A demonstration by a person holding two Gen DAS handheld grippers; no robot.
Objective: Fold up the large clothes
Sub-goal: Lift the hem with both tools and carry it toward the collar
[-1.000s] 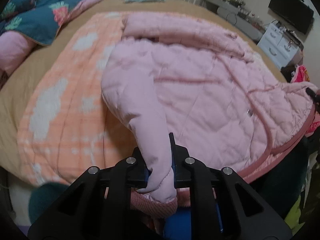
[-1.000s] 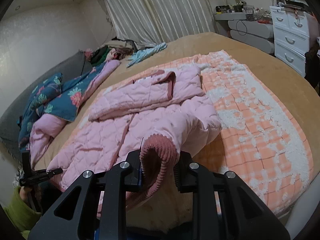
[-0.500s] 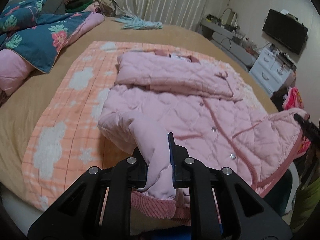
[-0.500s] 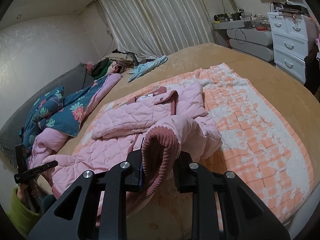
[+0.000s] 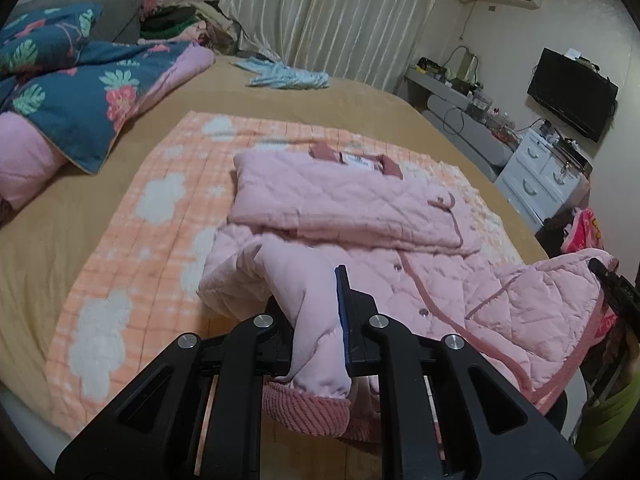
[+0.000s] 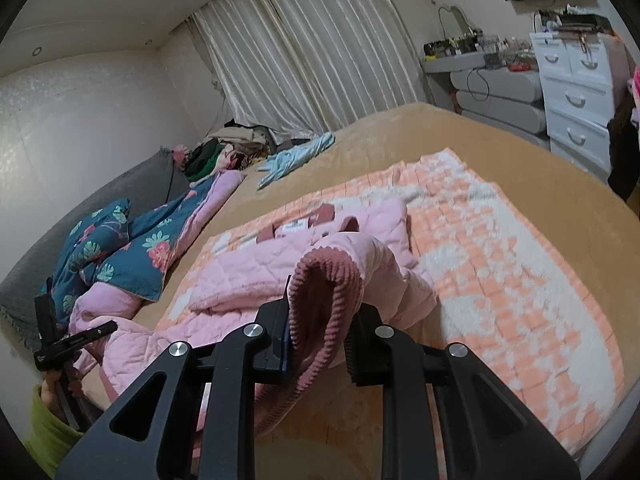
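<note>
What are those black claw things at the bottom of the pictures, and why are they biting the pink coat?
They are grippers, tools with two fingers that a person holds, one in each hand. Each has a little camera looking out along its fingers, so every picture is taken from a gripper. That is why the room looks round and bendy.

One picture comes from the left gripper. It is pinching a sleeve of the pink jacket, near the ribbed cuff. The other comes from the right gripper, which pinches the other sleeve's ribbed cuff.

The jacket lies on an orange and white blanket spread over a big bed. Its top part is already folded down. A blue flowery quilt sits at the side. The person is folding the jacket with both grippers.
</note>
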